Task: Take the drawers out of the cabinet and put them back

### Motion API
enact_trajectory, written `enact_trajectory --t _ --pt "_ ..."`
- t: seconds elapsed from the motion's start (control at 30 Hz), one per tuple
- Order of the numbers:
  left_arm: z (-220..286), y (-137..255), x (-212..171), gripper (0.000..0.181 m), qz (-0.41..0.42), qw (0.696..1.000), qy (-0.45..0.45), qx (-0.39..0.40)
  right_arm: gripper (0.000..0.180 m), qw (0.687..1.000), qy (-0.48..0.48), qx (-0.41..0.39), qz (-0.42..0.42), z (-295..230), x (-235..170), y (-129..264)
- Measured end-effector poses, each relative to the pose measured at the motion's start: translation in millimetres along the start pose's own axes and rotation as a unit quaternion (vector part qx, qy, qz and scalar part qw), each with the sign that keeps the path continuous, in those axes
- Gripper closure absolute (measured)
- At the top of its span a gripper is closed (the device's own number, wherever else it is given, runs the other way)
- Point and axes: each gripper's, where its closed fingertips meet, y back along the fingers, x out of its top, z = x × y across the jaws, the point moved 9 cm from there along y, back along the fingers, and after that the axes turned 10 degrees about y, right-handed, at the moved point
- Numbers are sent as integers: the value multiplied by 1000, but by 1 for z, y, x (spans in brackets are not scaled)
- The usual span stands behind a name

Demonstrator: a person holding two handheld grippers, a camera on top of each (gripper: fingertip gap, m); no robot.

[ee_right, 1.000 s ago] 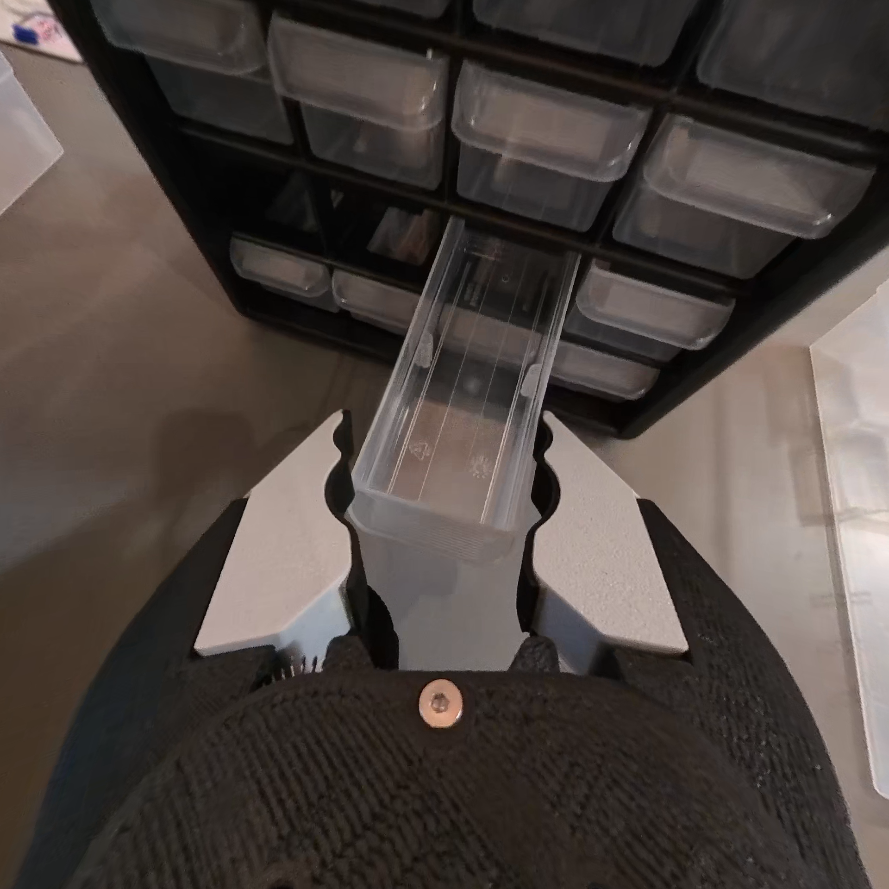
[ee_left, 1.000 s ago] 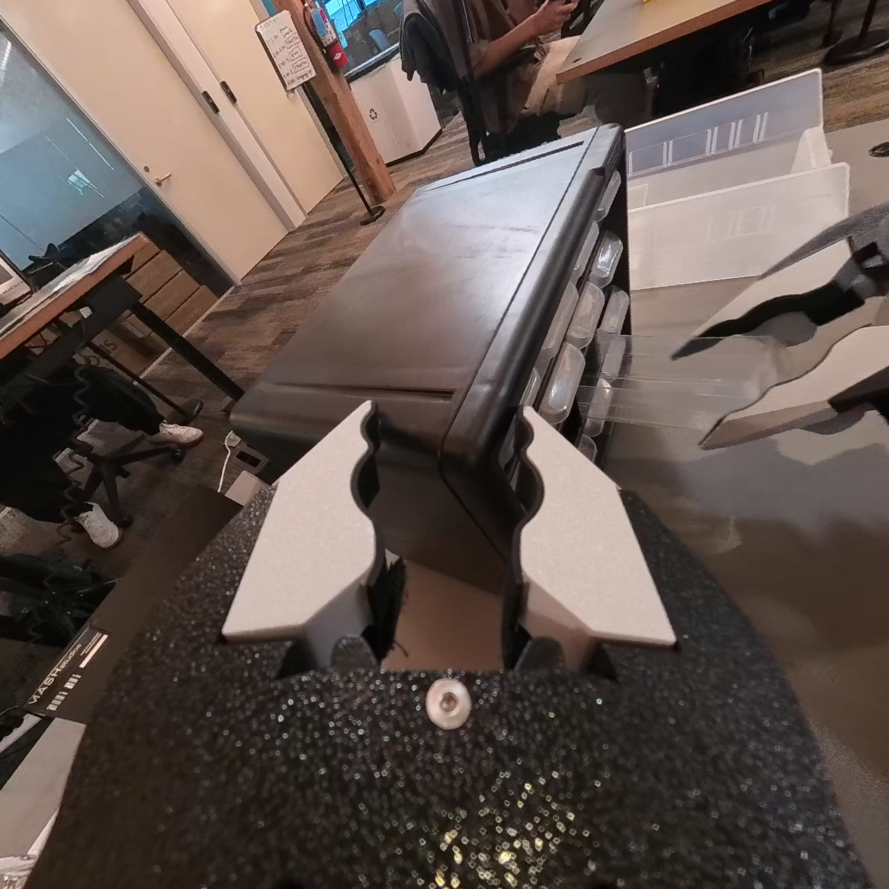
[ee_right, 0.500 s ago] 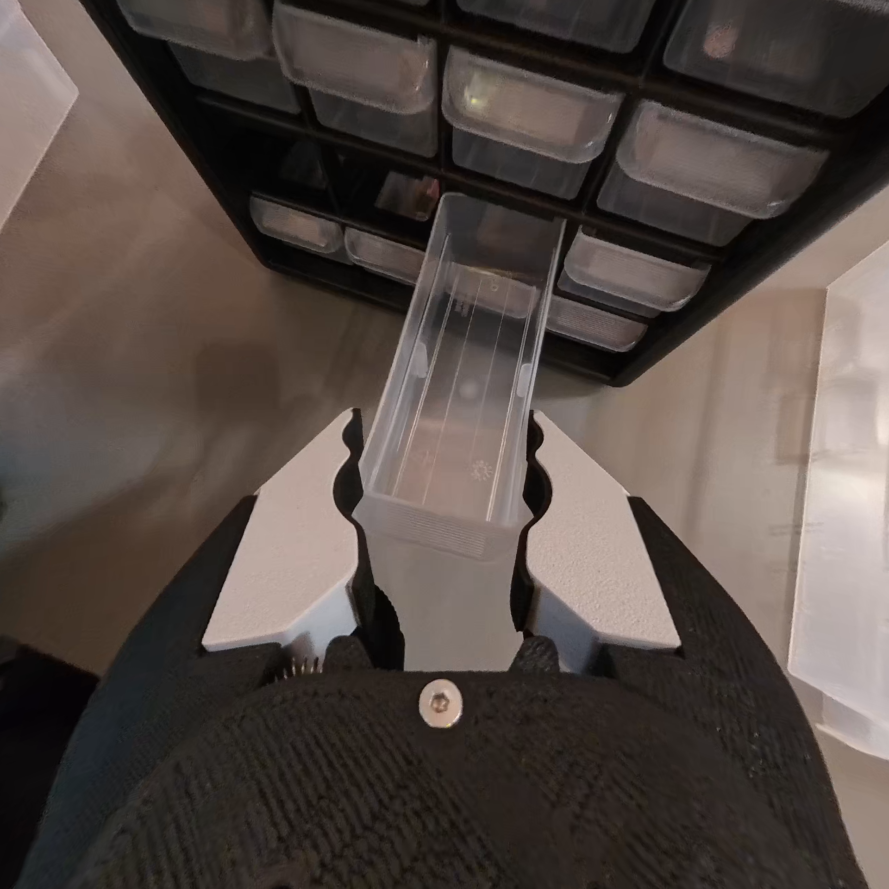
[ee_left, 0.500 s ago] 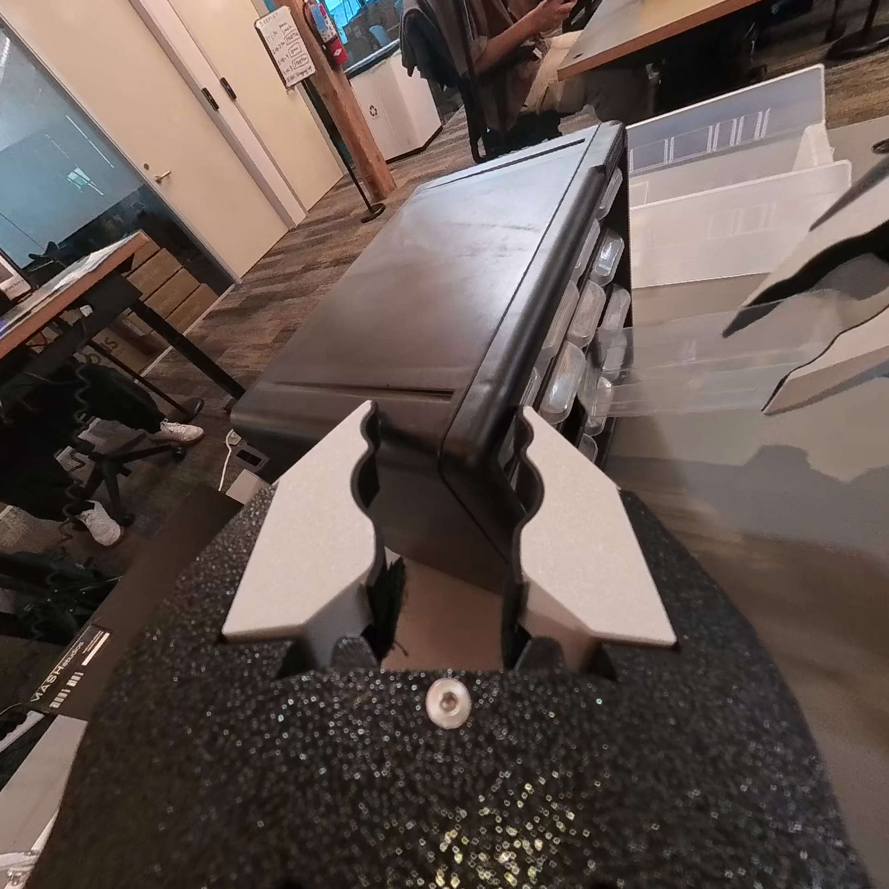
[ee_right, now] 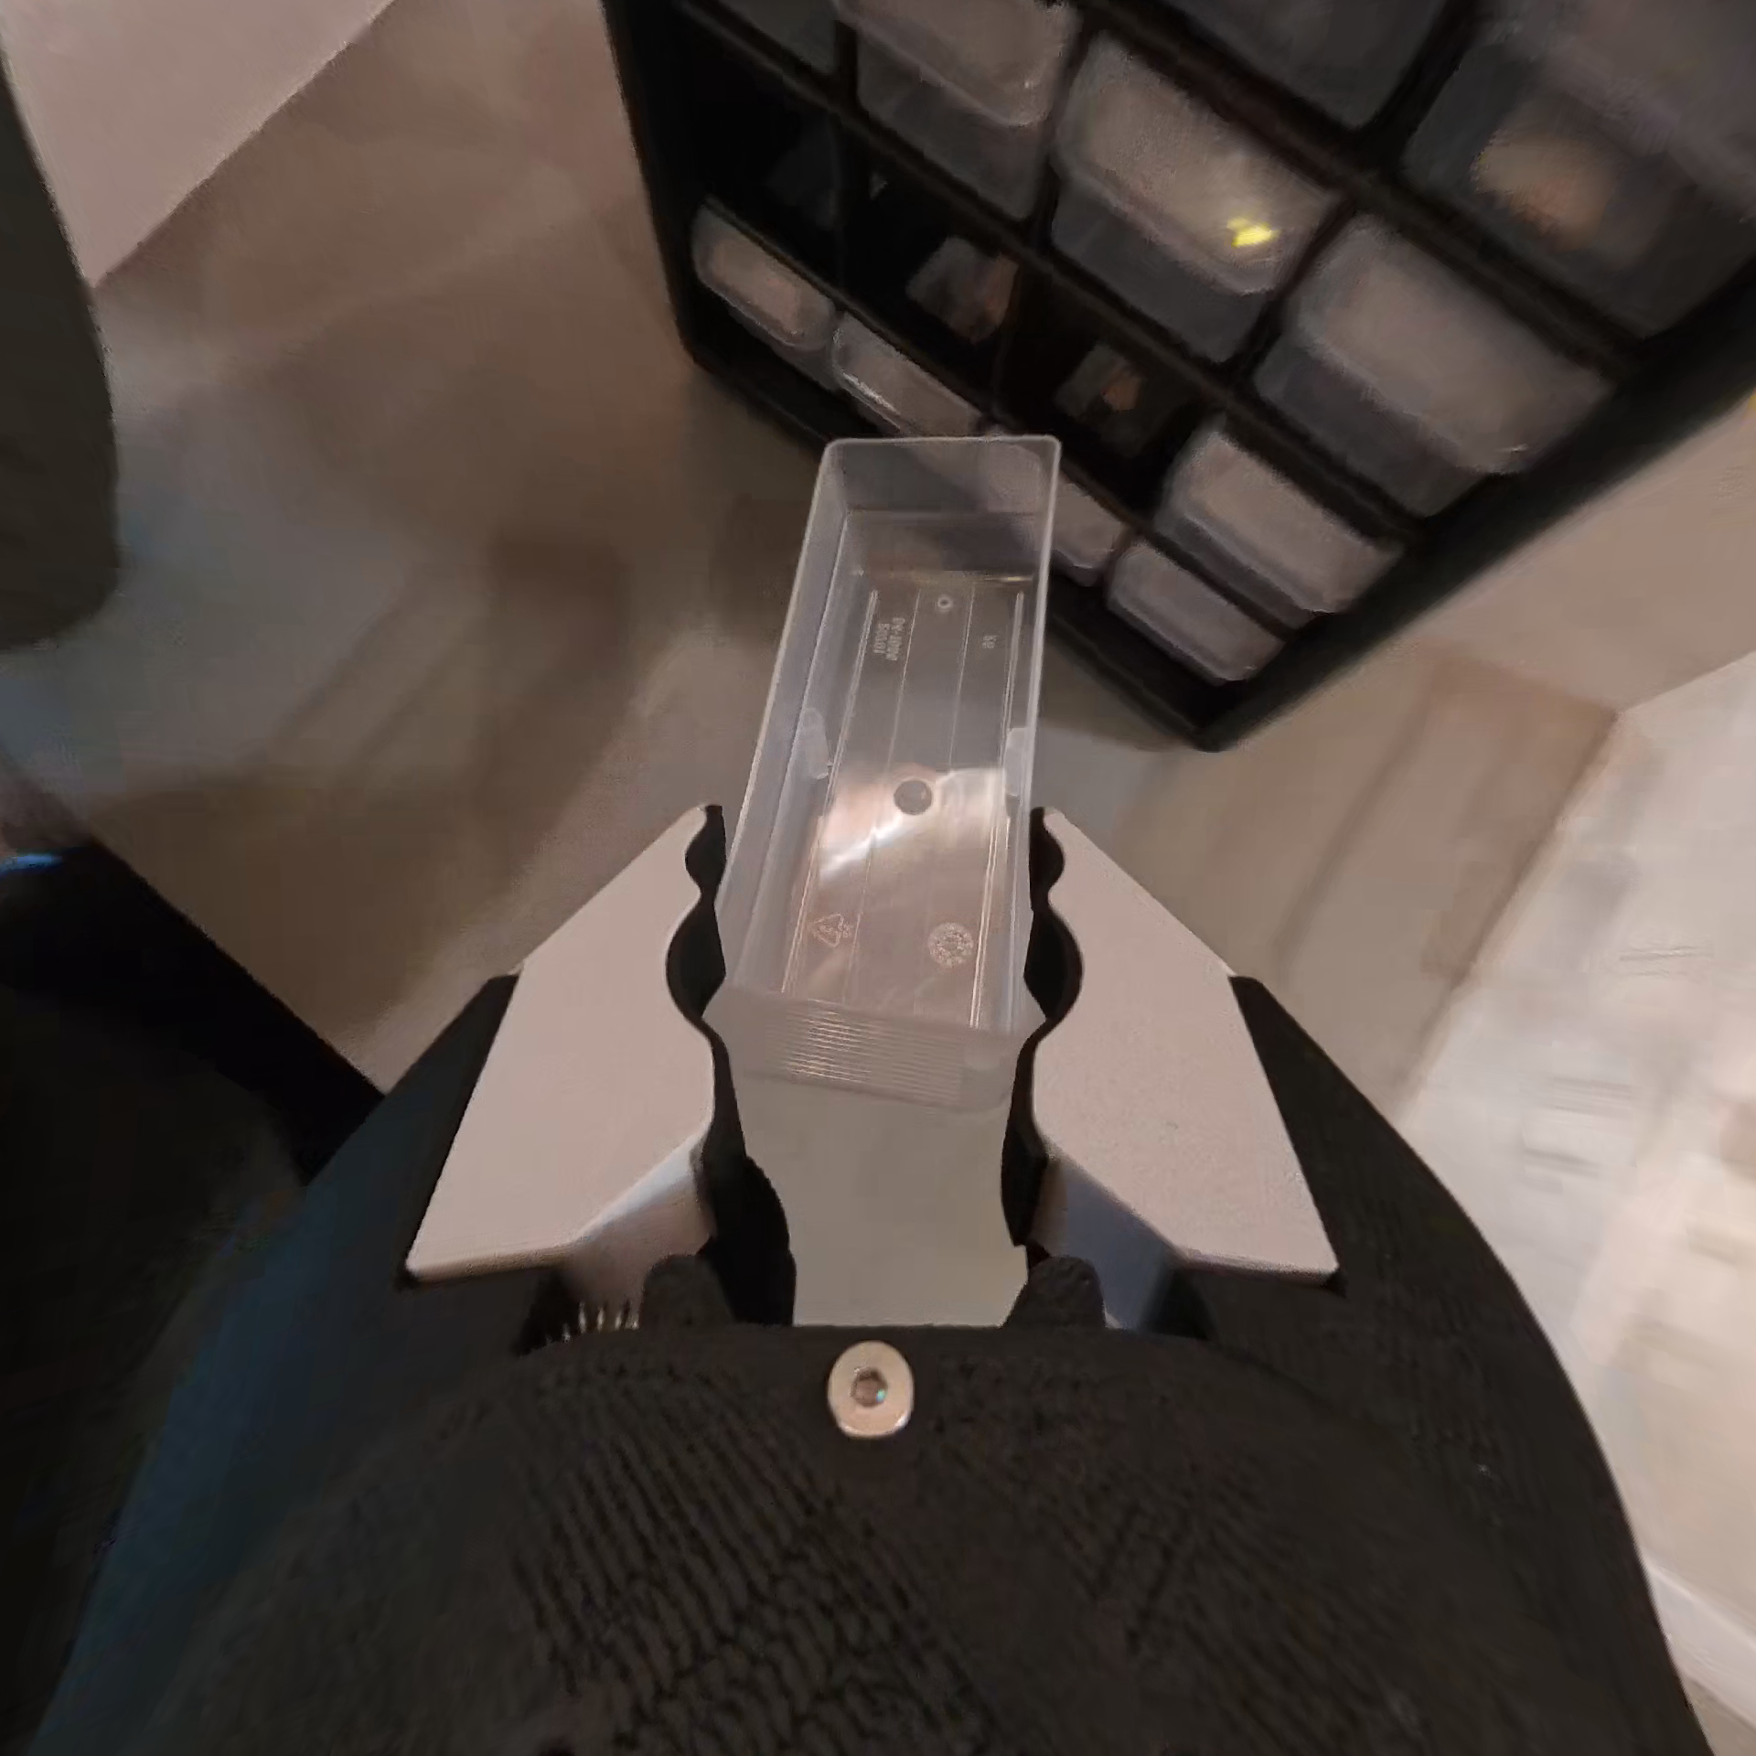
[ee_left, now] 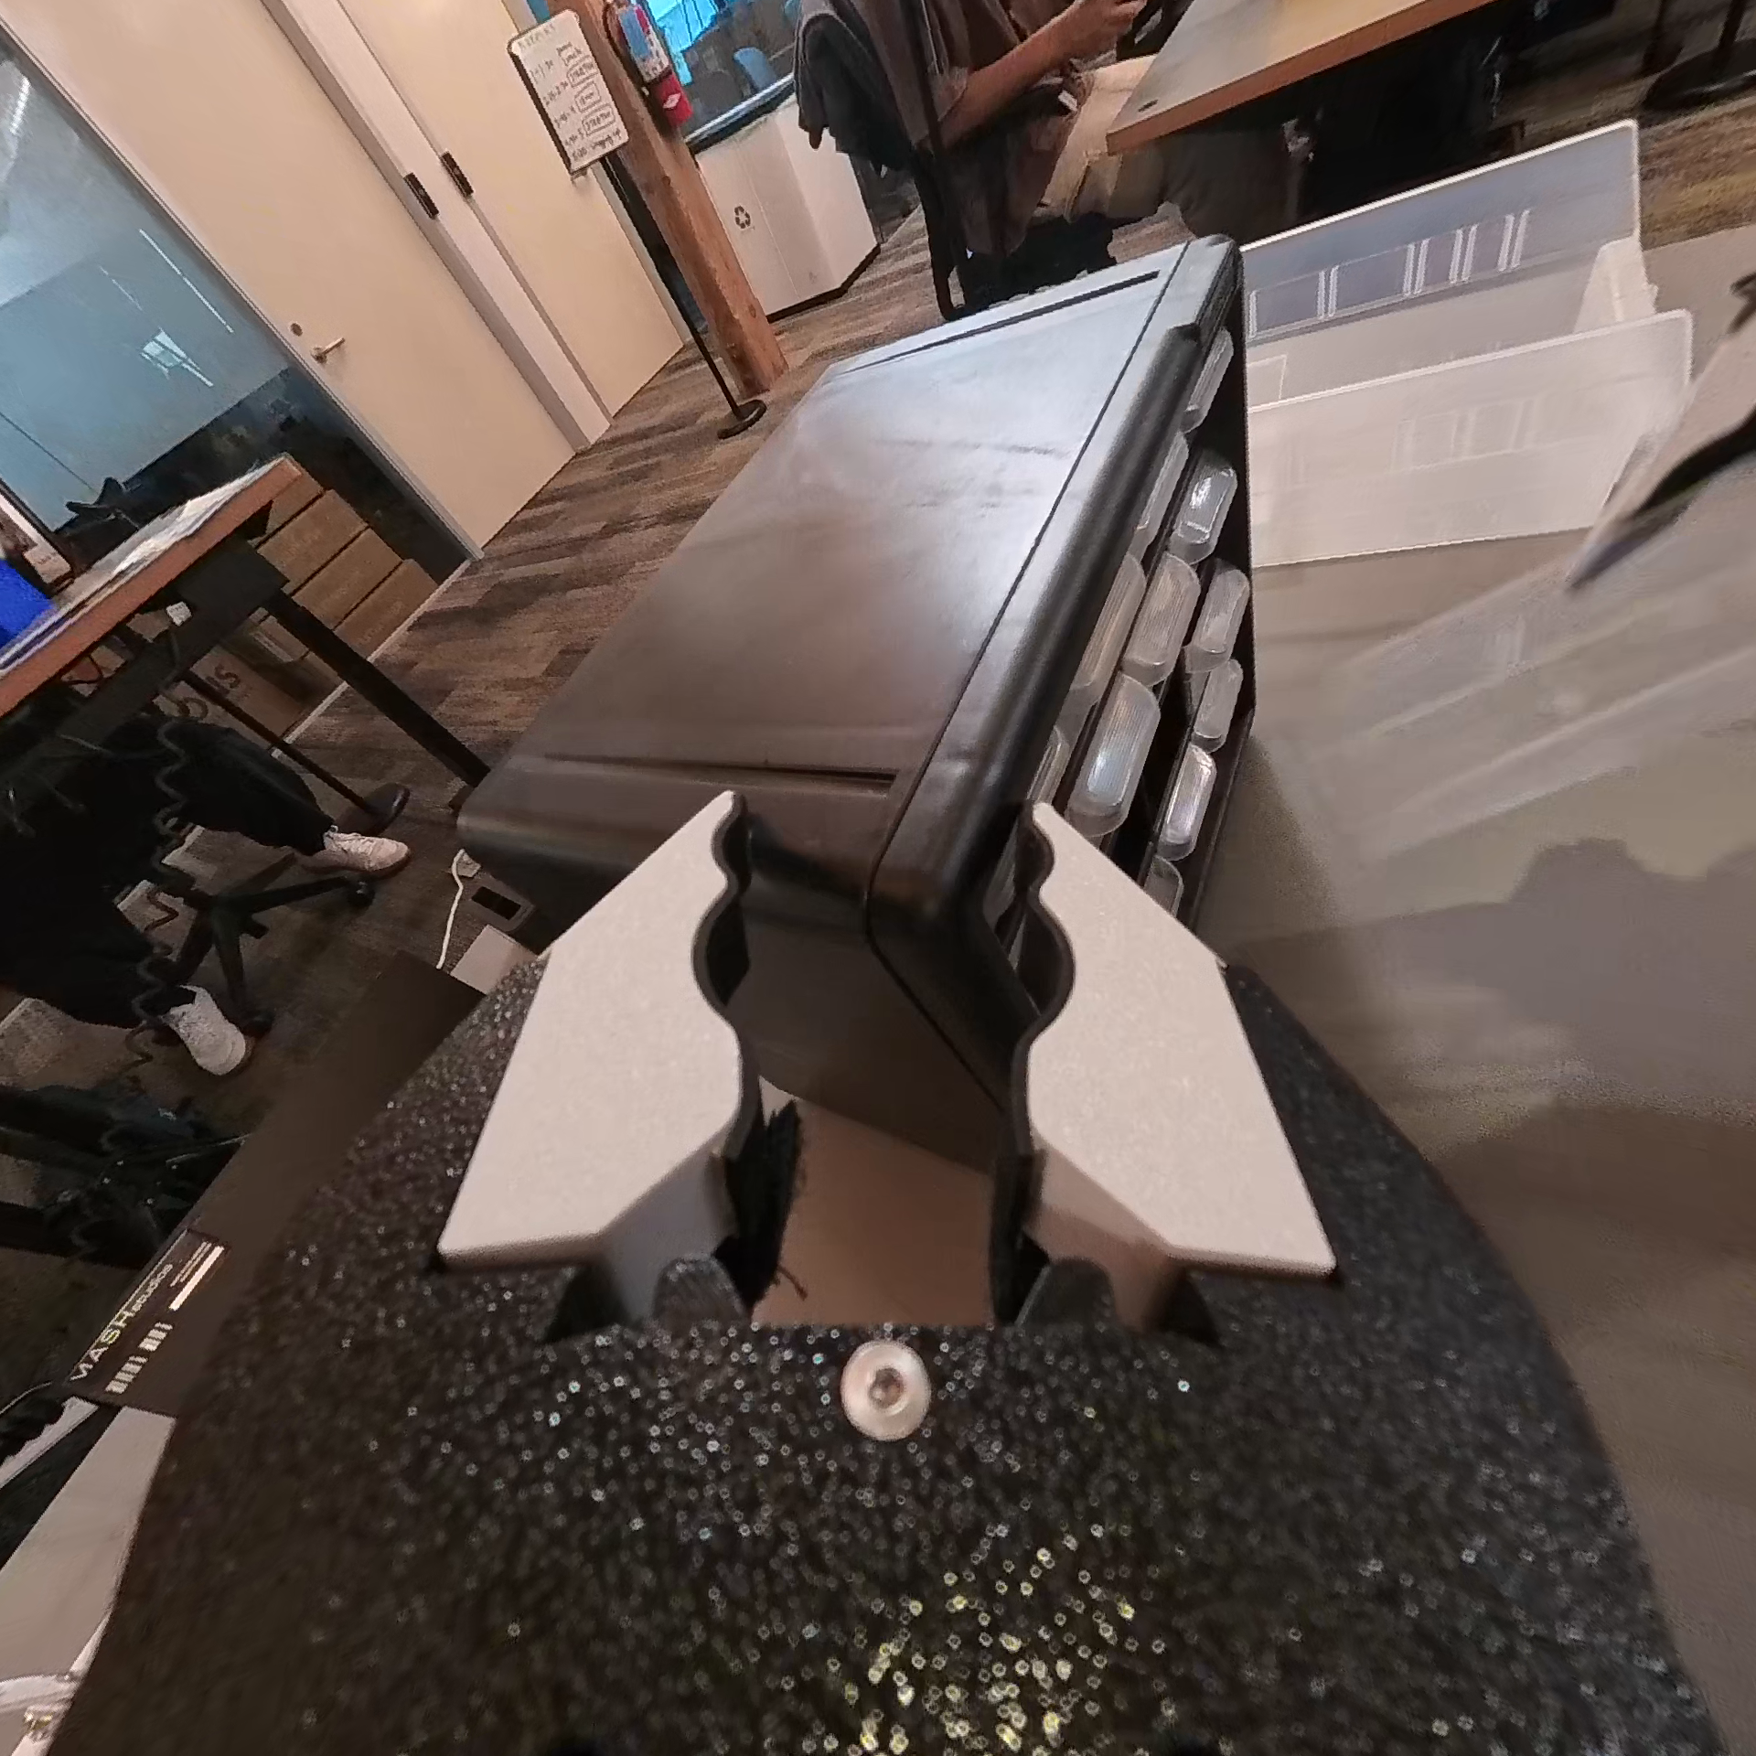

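A black cabinet (ee_left: 855, 589) with several small clear drawers stands on the grey table. My left gripper (ee_left: 884, 836) is shut on its near top corner. My right gripper (ee_right: 874, 827) is shut on a clear empty drawer (ee_right: 912, 760), held free of the cabinet (ee_right: 1425, 532) above the table. The drawer points toward the cabinet's lower rows, where some slots (ee_right: 960, 276) are dark and open. In the left wrist view the right gripper (ee_left: 1672, 456) shows blurred at the right edge, and the drawer (ee_left: 1482, 684) is a faint smear below it.
Two large clear plastic bins (ee_left: 1463, 380) stand on the table beyond the cabinet; one shows at the right in the right wrist view (ee_right: 1615, 998). A person (ee_left: 998, 104) sits at a desk behind. Office chairs and a desk (ee_left: 143, 608) are at the left.
My right gripper has pulled the clear drawer fully out of its slot and drawn it back and away from the cabinet. My left gripper has stayed clamped on the cabinet corner.
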Motion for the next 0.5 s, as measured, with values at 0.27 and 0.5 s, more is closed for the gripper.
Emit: enact_trajectory --t 0.27,0.5 --pt "0 0 0 127 1 1000 1 -1 117 977 94 -99 -161 130 -43 125" --pt "0 -1 1 127 -4 1000 1 4 118 952 143 42 -268 204 -99 95"
